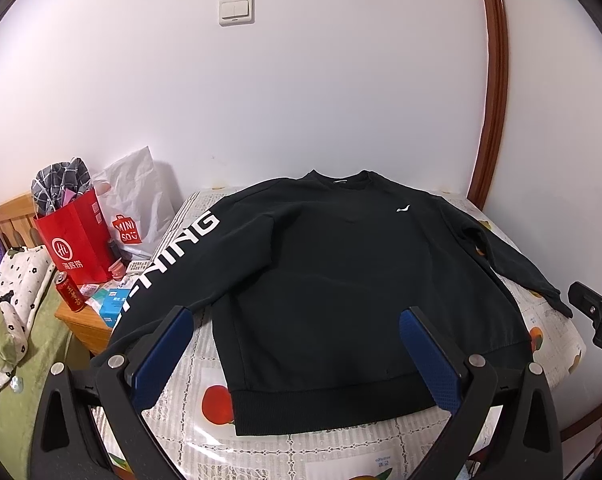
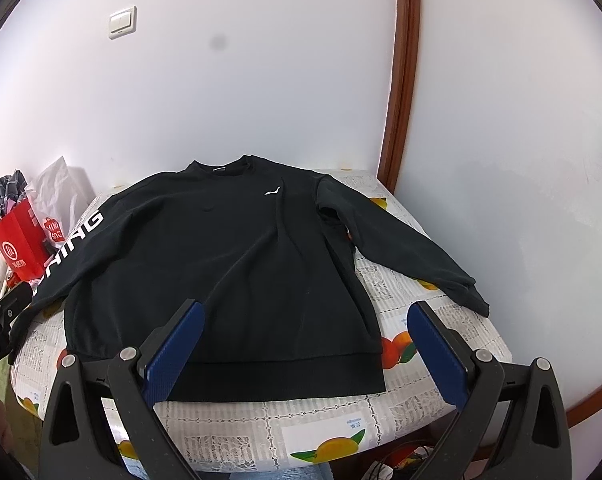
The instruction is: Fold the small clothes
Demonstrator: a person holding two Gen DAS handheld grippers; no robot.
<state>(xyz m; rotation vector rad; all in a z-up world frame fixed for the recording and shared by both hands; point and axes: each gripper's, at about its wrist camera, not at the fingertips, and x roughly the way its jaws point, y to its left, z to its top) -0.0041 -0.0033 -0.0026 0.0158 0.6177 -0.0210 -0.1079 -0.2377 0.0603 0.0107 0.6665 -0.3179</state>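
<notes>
both the left gripper (image 1: 297,314) and right gripper (image 2: 305,306) hover wide open, empty, above the black sweatshirt (image 1: 341,264) spread flat on the table (image 1: 205,360).

Table (image 2: 441,396) under fruit-print cloth (image 2: 405,308), black sweatshirt (image 2: 221,264) spread flat, sleeves out

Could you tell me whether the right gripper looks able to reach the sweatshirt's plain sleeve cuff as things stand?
Probably yes: the right gripper is open, and the cuff lies flat on the table with nothing between them.
</notes>
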